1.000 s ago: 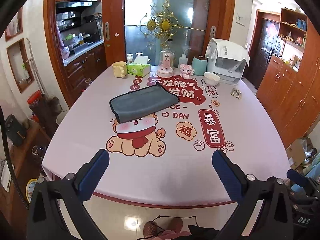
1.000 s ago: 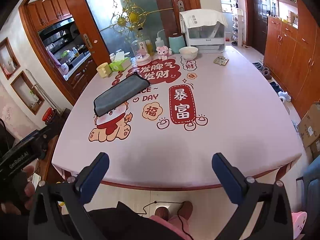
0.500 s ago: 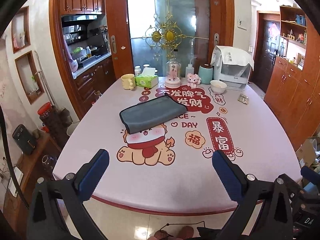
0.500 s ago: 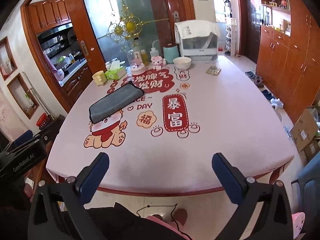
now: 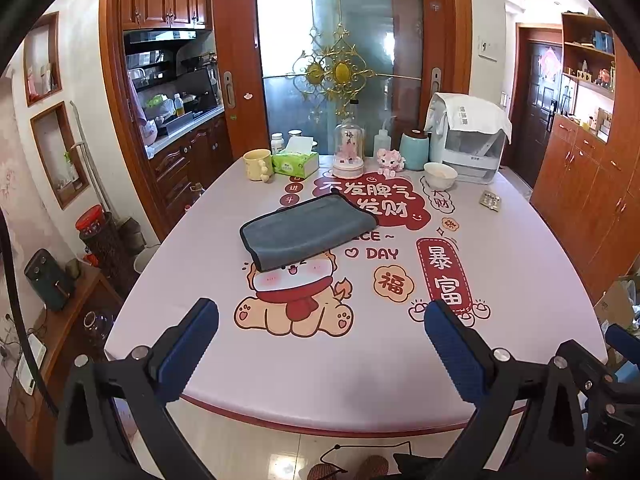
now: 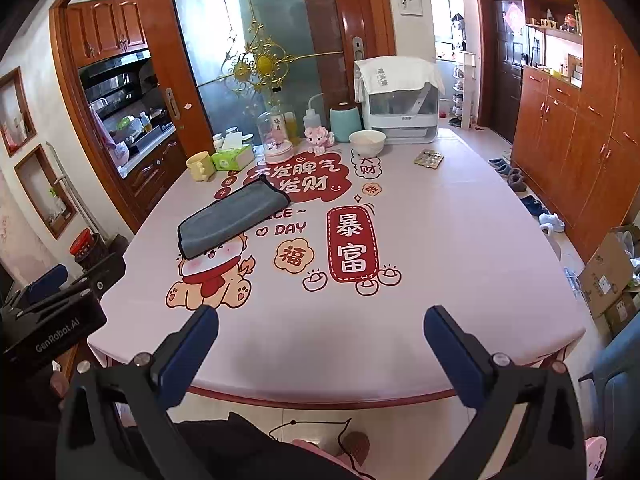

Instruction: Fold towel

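Note:
A grey towel (image 5: 306,230) lies folded into a flat rectangle on the pink printed table (image 5: 280,360), left of centre; it also shows in the right wrist view (image 6: 234,218). My left gripper (image 5: 320,320) is open and empty, held above the table's near edge, well short of the towel. My right gripper (image 6: 320,320) is open and empty too, over the near edge, to the right of the towel. The body of the left gripper (image 6: 52,320) shows at the left of the right wrist view.
At the far end stand a yellow mug (image 5: 258,165), a green tissue box (image 5: 295,162), a glass dome (image 5: 349,148), a pink toy (image 5: 390,160), a teal jar (image 5: 414,150), a white bowl (image 5: 440,174) and a white appliance (image 5: 470,144). Wooden cabinets (image 6: 572,140) line the right wall.
Both grippers have drawn back and lifted a little from the table; the view has tilted up. The towel has not moved. Both stay open.

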Available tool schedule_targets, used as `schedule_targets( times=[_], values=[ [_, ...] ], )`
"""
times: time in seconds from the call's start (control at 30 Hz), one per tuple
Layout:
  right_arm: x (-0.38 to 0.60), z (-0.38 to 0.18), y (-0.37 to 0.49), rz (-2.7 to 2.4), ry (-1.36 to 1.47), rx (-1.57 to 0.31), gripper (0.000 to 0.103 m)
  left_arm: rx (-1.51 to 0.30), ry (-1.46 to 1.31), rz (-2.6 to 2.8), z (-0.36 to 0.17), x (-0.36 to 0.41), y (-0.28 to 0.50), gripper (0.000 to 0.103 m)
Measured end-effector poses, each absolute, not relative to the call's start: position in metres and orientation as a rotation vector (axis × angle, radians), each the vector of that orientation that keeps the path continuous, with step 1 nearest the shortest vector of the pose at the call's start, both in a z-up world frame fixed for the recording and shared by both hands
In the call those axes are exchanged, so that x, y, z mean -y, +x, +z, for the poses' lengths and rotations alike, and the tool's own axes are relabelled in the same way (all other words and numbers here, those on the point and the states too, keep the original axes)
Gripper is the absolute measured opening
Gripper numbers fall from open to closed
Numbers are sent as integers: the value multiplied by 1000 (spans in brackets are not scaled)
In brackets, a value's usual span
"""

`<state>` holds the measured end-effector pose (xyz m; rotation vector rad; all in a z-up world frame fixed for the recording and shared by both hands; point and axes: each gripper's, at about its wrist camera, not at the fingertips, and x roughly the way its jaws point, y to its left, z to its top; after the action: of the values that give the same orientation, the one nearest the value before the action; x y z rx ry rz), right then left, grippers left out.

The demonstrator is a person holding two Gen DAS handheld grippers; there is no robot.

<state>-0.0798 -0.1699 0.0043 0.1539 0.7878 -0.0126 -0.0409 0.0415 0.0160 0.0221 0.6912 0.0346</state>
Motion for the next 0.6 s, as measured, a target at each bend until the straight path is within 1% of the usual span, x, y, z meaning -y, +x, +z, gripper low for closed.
schedule_targets(
  times=[0.6],
  values=[
    [165, -3, -71, 2, 157, -835, 103, -698, 21, 29, 11, -44, -38, 102]
  ],
)
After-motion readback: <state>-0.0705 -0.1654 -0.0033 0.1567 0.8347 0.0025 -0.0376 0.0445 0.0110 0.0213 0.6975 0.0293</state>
